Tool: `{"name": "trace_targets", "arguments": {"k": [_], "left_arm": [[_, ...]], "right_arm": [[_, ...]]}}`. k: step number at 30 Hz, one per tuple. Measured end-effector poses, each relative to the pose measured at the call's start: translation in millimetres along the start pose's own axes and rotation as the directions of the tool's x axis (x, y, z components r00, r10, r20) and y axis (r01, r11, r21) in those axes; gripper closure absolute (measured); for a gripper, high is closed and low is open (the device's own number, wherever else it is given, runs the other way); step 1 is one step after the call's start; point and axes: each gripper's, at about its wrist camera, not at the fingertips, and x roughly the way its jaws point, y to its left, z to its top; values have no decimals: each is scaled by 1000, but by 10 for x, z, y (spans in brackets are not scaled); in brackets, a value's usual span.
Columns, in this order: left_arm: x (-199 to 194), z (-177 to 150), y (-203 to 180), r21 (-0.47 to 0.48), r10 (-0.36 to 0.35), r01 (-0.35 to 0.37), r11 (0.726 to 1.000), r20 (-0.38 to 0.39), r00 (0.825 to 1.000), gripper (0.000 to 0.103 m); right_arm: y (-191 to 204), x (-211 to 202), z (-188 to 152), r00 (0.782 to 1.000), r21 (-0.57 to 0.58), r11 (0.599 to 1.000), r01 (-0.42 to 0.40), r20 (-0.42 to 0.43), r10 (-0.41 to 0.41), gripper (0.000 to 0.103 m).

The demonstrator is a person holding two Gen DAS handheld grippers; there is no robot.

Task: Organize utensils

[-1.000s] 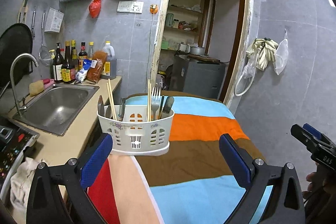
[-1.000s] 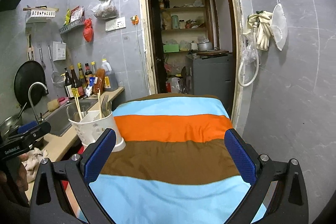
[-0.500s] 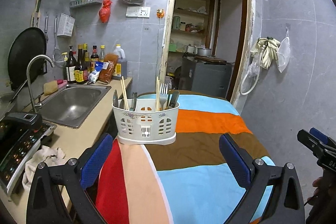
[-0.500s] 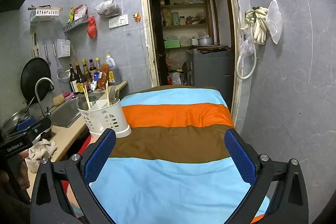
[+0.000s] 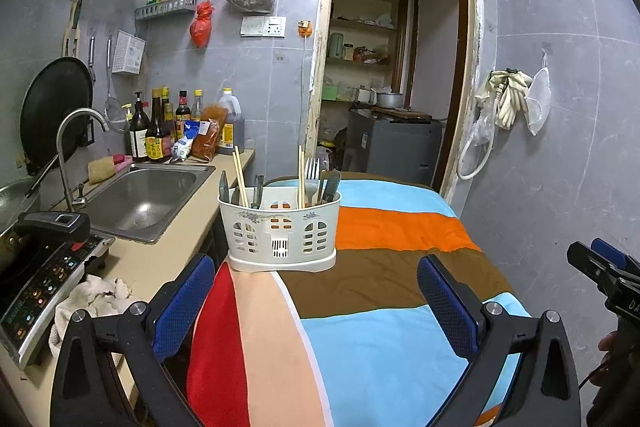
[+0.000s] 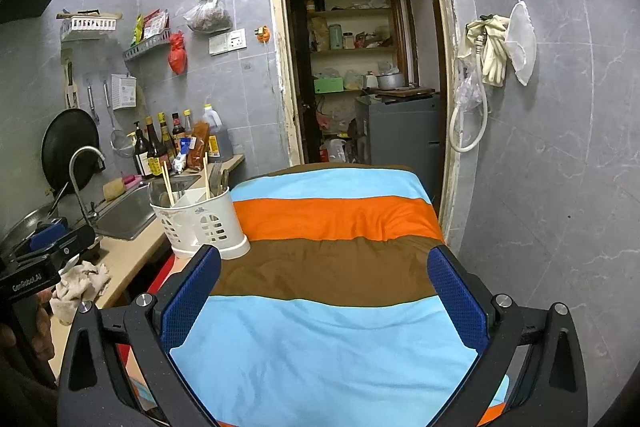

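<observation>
- Hidden parts: the lower ends of all utensils stood inside the white utensil caddy [image 5: 280, 227], so only their tops showed; in the right wrist view the caddy's near base was cut off by a blue pad of the right hand-held gripper [image 6: 324, 297].
- Hard to make out: the dark handles beside the fork [image 5: 312, 173] could not be told apart as knives or spoons.
- Appearance: the caddy was cream-white plastic with arched cut-outs, a small floral print near its rim, and inner dividers.
- Contents: a pair of chopsticks [image 5: 240, 173] in the left compartment, leaning left; another pale pair [image 5: 301, 171] nearly upright in the right part, next to the fork with tines up.
- Axis: every utensil had its long axis roughly vertical, handles or tips pointing up.
- Place: the caddy stood on the far left edge of the striped cloth [image 5: 380, 327], just beside the counter [image 5: 160, 259] with its sink [image 5: 144, 199].
- Left hand-held gripper [image 5: 318, 301]: jaws spread wide, holding nothing, near the caddy without touching it.
- Right hand-held gripper: jaws likewise spread wide and empty, over the cloth.
</observation>
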Motion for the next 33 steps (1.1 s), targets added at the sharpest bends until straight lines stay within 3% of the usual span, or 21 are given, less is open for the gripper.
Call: {"name": "trace_targets", "arguments": {"k": [33], "left_arm": [[24, 3, -53, 7, -2, 2, 1000, -4, 1000, 1]], "right_arm": [[-29, 17, 45, 1000, -2, 1000, -1, -2, 1, 2]]}}
